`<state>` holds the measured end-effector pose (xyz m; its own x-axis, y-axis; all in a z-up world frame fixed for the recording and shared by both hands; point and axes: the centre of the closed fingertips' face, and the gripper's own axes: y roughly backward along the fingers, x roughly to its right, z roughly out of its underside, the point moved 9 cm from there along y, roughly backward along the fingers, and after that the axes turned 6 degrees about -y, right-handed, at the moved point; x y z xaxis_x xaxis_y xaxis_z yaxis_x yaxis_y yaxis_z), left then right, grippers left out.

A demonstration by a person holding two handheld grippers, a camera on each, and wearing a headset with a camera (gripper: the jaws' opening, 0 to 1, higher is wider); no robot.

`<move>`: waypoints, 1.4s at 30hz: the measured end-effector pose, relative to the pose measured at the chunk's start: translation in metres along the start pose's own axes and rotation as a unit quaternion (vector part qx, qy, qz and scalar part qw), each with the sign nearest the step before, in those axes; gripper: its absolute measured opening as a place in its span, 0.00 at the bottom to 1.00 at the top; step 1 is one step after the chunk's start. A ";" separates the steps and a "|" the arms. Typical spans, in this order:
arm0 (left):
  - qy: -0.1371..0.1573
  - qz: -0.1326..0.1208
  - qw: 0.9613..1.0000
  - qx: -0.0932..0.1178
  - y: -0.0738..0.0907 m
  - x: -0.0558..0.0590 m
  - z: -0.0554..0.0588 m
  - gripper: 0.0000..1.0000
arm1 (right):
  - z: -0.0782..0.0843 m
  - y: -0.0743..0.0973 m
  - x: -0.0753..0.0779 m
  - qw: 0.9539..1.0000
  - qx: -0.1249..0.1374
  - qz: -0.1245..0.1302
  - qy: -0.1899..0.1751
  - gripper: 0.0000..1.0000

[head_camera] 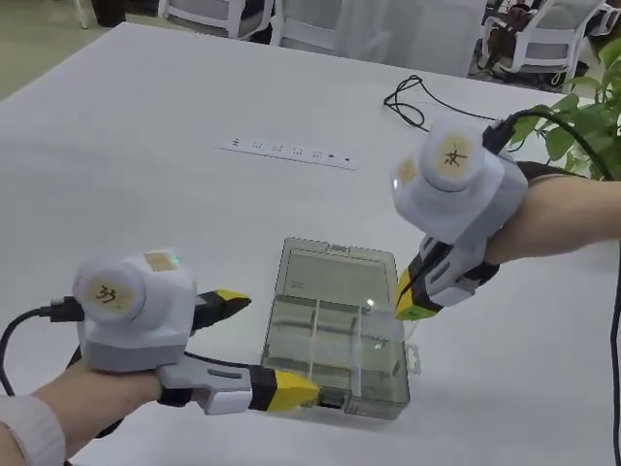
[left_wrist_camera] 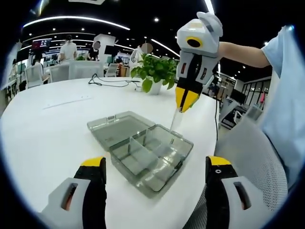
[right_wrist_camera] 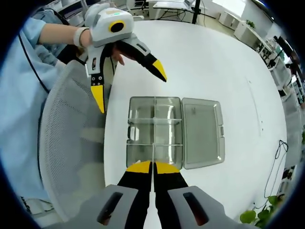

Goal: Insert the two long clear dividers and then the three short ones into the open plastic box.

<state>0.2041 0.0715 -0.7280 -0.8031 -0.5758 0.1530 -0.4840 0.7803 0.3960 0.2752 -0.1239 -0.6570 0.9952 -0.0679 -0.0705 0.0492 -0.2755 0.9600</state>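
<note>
Table [head_camera: 146, 146], white and broad, bears a power strip [head_camera: 288, 153] and a black cable [head_camera: 417, 102], with a plant [head_camera: 582, 126] at its far corner. The open box [head_camera: 335, 340] sits near the front edge. The left gripper [head_camera: 264, 345] is spread wide at its left, and the right gripper [head_camera: 412, 303] is above its right side.

Left gripper view: a lit office with people far off. The right gripper pinches a clear divider [left_wrist_camera: 175, 123], whose lower end is at the box's far side.

Right gripper view: its jaws press on the divider's thin edge above the box. A mesh chair [right_wrist_camera: 71, 143] stands against the table.

Power strip [head_camera: 291, 152], black cable [head_camera: 412, 102], potted plant [head_camera: 582, 121]
</note>
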 end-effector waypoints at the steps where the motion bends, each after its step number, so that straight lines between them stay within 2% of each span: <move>1: 0.000 0.000 1.000 0.000 0.001 0.001 0.001 0.86 | 0.001 -0.002 0.001 1.000 -0.002 0.000 0.000 0.02; 7: 0.007 -0.001 1.000 -0.002 0.001 0.002 0.005 0.85 | 0.006 -0.009 0.004 1.000 -0.006 -0.003 -0.010 0.02; 16: 0.014 0.000 1.000 -0.001 0.000 0.003 0.006 0.83 | 0.009 -0.015 0.007 1.000 0.002 -0.011 -0.022 0.02; 18: 0.013 -0.001 1.000 -0.001 -0.001 0.002 0.006 0.83 | 0.009 -0.017 0.008 1.000 0.001 -0.002 -0.011 0.02; 19: 0.017 0.000 1.000 -0.001 0.000 0.002 0.006 0.83 | 0.010 -0.018 0.006 1.000 -0.002 -0.016 -0.024 0.02; 20: 0.018 0.000 1.000 0.001 -0.001 0.001 0.007 0.82 | 0.010 -0.019 0.006 0.999 -0.001 -0.017 -0.029 0.02; 21: 0.019 -0.001 1.000 0.000 -0.001 0.001 0.007 0.82 | 0.010 -0.020 0.007 1.000 0.003 -0.008 -0.021 0.02; 24: 0.019 -0.001 1.000 -0.002 -0.001 0.001 0.008 0.82 | 0.009 -0.020 0.010 1.000 0.009 -0.010 -0.023 0.02; 33: 0.022 -0.002 1.000 -0.001 0.000 -0.001 0.008 0.81 | 0.011 -0.022 0.007 1.000 -0.003 -0.019 -0.017 0.02; 35: 0.024 -0.002 1.000 0.001 0.000 -0.001 0.007 0.81 | 0.012 -0.022 0.008 1.000 -0.004 -0.012 -0.014 0.02; 42: 0.023 -0.001 1.000 0.001 -0.001 -0.001 0.005 0.81 | 0.012 -0.022 0.003 1.000 -0.007 -0.011 -0.013 0.02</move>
<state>0.2040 0.0727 -0.7336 -0.7853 -0.5885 0.1926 -0.4874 0.7793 0.3940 0.2760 -0.1294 -0.6814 0.9912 -0.0876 -0.0997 0.0733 -0.2647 0.9615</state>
